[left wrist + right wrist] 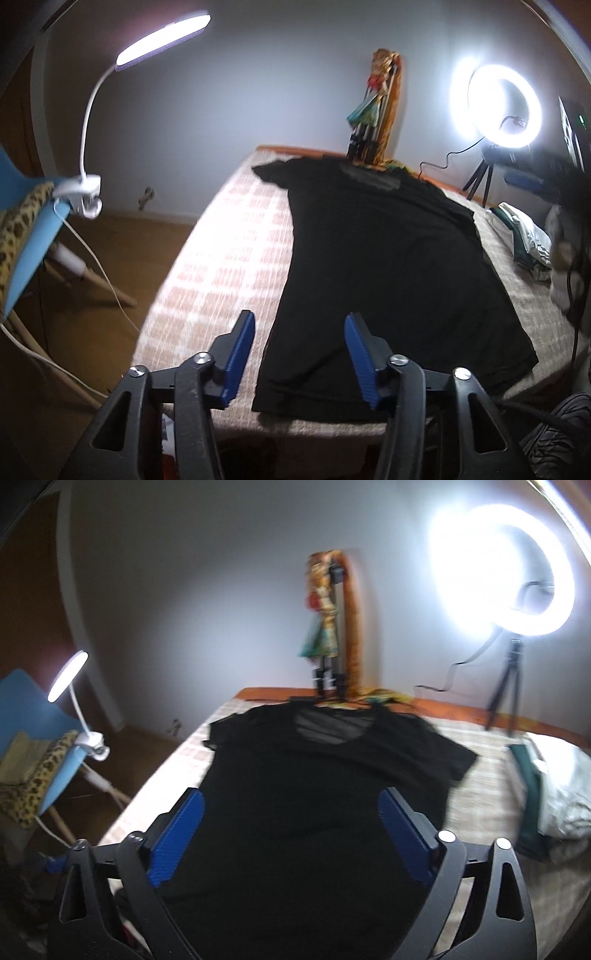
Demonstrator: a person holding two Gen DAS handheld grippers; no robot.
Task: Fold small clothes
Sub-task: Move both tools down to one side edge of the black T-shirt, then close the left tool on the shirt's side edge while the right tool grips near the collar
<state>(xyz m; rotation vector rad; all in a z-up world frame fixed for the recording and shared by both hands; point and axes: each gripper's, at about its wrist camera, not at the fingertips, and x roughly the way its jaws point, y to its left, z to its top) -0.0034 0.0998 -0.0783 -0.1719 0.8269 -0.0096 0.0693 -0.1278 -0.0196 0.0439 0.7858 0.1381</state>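
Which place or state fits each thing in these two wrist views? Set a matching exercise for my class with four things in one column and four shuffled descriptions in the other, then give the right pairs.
Things
1. black T-shirt
2. ring light
3. clip-on lamp
4. left hand-held gripper

Descriptions
A. clamped to the blue chair beside the bed
B. open, holding nothing, near the shirt's hem
C. spread flat on the checked bedcover
D. glowing on a small tripod at the bed's far right

Pairs: 1-C, 2-D, 3-A, 4-B
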